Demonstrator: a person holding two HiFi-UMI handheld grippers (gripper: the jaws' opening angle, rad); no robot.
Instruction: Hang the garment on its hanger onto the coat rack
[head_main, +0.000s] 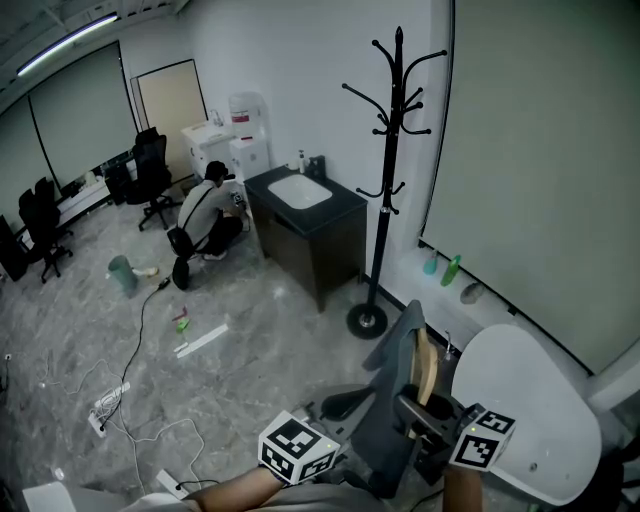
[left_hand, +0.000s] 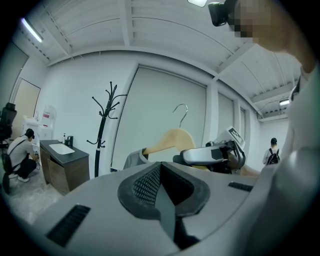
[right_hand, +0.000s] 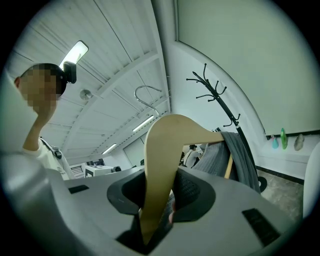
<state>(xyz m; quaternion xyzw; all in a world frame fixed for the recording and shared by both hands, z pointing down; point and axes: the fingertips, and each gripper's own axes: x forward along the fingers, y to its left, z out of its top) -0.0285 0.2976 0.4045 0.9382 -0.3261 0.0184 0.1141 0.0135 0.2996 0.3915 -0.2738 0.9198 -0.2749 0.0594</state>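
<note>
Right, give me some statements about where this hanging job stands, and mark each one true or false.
1. The right gripper is clamped on the wooden hanger. True.
2. The garment already hangs on the coat rack. False: it is on the hanger, held in front of the person and apart from the rack, whose hooks are bare.
3. A person crouches beside the dark cabinet. True.
4. The coat rack lies tipped over on the floor. False: it stands upright next to the cabinet.
</note>
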